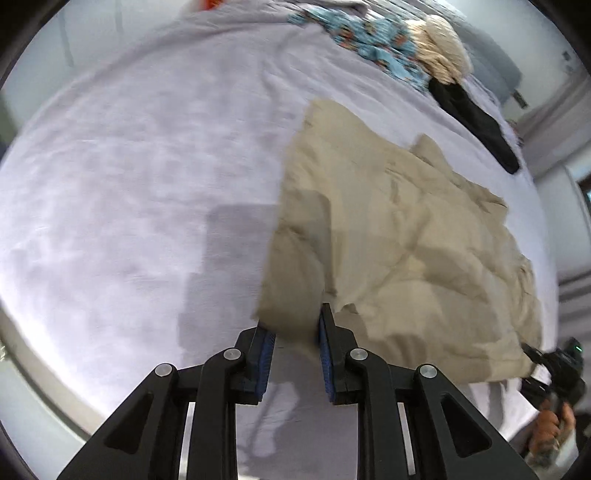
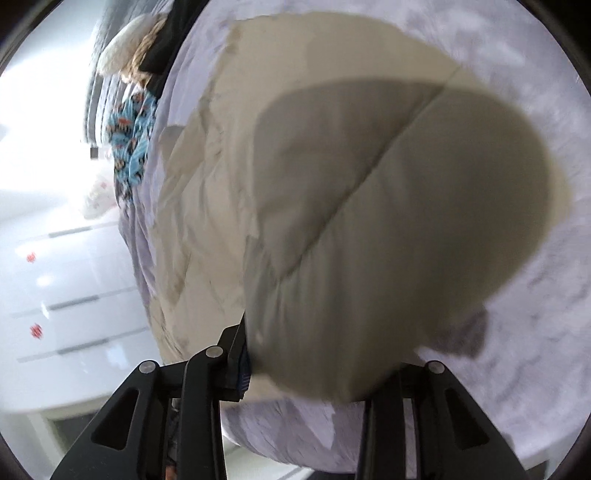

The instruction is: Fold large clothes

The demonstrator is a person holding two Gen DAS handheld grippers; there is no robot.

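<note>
A large beige garment (image 1: pixel 399 236) lies wrinkled on a pale lavender bedsheet (image 1: pixel 147 166). My left gripper (image 1: pixel 295 332) has its blue-padded fingers around the garment's near corner, which hangs between the pads with a gap showing. My right gripper (image 2: pixel 306 365) holds another part of the beige garment (image 2: pixel 369 206); lifted cloth drapes over the fingers and hides the right finger. The right gripper also shows in the left wrist view (image 1: pixel 554 369), at the garment's far right edge.
A blue patterned garment (image 1: pixel 369 33), a cream fluffy item (image 1: pixel 443 48) and a black garment (image 1: pixel 476 122) lie along the far side of the bed. White drawers (image 2: pixel 55 277) stand beside the bed in the right wrist view.
</note>
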